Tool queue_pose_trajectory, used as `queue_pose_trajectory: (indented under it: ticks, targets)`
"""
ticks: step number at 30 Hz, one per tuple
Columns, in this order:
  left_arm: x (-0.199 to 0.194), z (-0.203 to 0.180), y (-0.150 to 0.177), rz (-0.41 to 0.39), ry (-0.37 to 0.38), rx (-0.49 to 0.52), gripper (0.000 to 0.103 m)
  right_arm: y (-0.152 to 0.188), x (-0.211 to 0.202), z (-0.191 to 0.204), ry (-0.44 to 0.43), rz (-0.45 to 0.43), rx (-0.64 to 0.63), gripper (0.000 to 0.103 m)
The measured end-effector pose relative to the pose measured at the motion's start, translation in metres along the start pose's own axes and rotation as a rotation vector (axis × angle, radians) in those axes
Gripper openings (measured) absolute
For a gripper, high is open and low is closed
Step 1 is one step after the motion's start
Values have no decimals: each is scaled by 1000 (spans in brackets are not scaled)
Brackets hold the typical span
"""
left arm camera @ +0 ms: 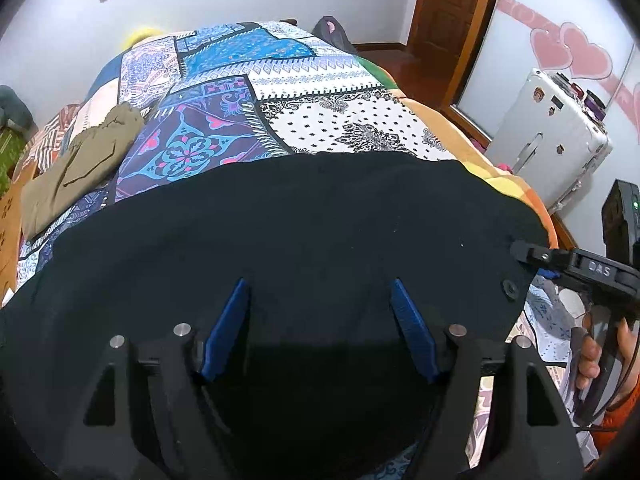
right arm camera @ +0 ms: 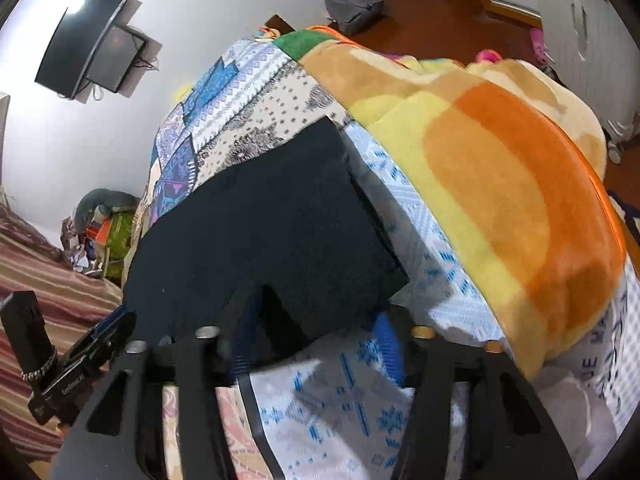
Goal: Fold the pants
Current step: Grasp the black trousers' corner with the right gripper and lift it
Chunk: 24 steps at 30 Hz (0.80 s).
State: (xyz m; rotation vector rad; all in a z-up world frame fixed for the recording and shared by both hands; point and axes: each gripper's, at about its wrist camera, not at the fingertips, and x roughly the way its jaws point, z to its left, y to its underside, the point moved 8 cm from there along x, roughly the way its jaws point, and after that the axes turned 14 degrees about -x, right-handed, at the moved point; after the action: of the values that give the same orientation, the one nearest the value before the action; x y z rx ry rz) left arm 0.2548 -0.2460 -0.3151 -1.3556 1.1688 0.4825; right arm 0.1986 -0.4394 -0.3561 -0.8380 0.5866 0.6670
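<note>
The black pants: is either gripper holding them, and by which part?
The left gripper is open above the black pants, holding nothing. The right gripper has their near corner between its jaws; a firm grip cannot be told.

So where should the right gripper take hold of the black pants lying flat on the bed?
At the near corner of the black pants, coming in low from the bed's near edge. That corner juts out over the patterned sheet, right by the right gripper, so one finger can slide beneath.

Black pants spread flat on patterned bedspread; seemingly folded.
</note>
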Motion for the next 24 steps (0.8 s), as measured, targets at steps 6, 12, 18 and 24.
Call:
queue_pose_trajectory:
  ticks: [6, 12, 18, 24]
  targets:
    - [-4, 1, 1, -4, 5, 1, 73, -14, -9, 18, 5, -57, -105, 11]
    - [-26, 15, -4, -50, 21, -28, 73, -38, -25, 45, 1, -113, -197, 10]
    - [-64, 52, -12, -144, 17, -90, 73, -67, -40, 94, -38, -179, -304, 10]
    - [-98, 95, -7, -229, -8, -143, 73, -84, -34, 160, -84, -209, -441, 10]
